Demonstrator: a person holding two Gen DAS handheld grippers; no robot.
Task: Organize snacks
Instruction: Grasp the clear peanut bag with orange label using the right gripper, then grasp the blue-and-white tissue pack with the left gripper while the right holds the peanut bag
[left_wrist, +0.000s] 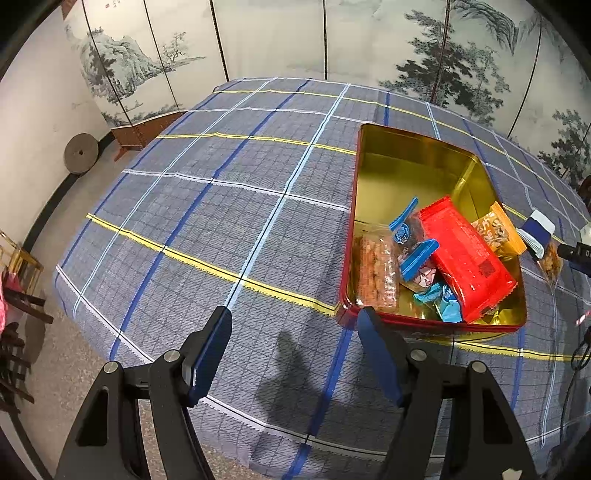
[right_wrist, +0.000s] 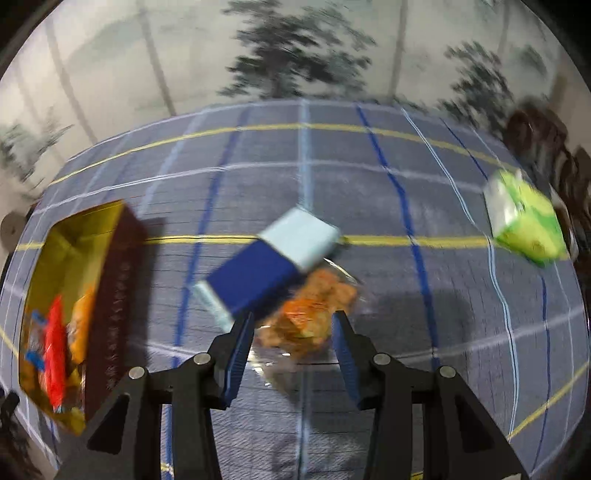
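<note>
The left hand-held gripper (left_wrist: 295, 314) hung over the plaid-covered table (left_wrist: 229, 206) with its blue fingers spread wide and nothing between them; its right finger (left_wrist: 373, 332) overlapped the near rim of the open red tin (left_wrist: 349, 236) in that view. Inside the gold-lined tin lay a red packet (left_wrist: 465, 258), a clear bag of fried snacks (left_wrist: 376, 273), blue-wrapped pieces (left_wrist: 410, 240) and an orange nut packet (left_wrist: 498, 229), all crowded toward the near end.

The right wrist view was blurred. The right hand-held gripper (right_wrist: 293, 325) had its fingers apart on either side of a clear bag of orange snacks (right_wrist: 314, 310) lying on the table, not visibly pinching it. A blue and white box (right_wrist: 266, 266) lay just beyond, touching or overlapping the bag. A green carton (right_wrist: 524, 218) sat well apart to the right, and the tin stood to the left.
</note>
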